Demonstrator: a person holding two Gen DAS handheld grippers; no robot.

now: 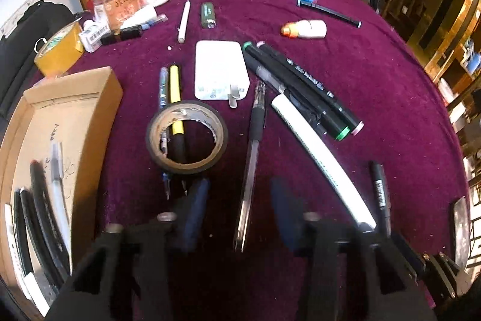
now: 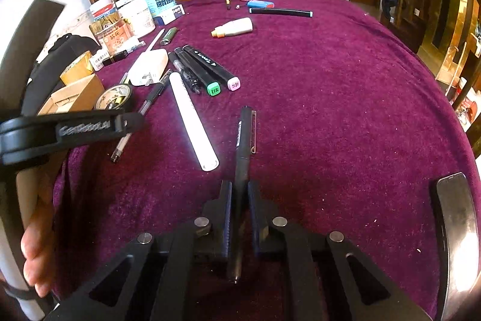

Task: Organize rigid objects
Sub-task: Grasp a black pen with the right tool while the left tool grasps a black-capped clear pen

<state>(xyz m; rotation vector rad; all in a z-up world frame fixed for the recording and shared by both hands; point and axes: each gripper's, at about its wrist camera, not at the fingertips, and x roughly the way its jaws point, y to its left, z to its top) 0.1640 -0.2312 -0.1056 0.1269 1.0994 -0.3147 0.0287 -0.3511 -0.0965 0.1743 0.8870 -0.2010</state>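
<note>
Right gripper (image 2: 239,200) jaws pressed together on black pen (image 2: 243,146), barrel running far from pads over purple tablecloth (image 2: 330,110). Left gripper (image 1: 240,209) jaws apart, not gripping; clear gel pen (image 1: 251,170) lies between fingers on cloth. Black tape roll (image 1: 186,137) just left of it, over two pens. White tube (image 1: 318,152) right. Cardboard box (image 1: 75,98) far left, pens inside. White charger (image 1: 221,71) farther.

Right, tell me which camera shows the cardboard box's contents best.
Left wrist view: the cardboard box lies open at left, pens visible inside. In the right wrist view only a corner of the box shows, contents hidden behind the left gripper.
</note>
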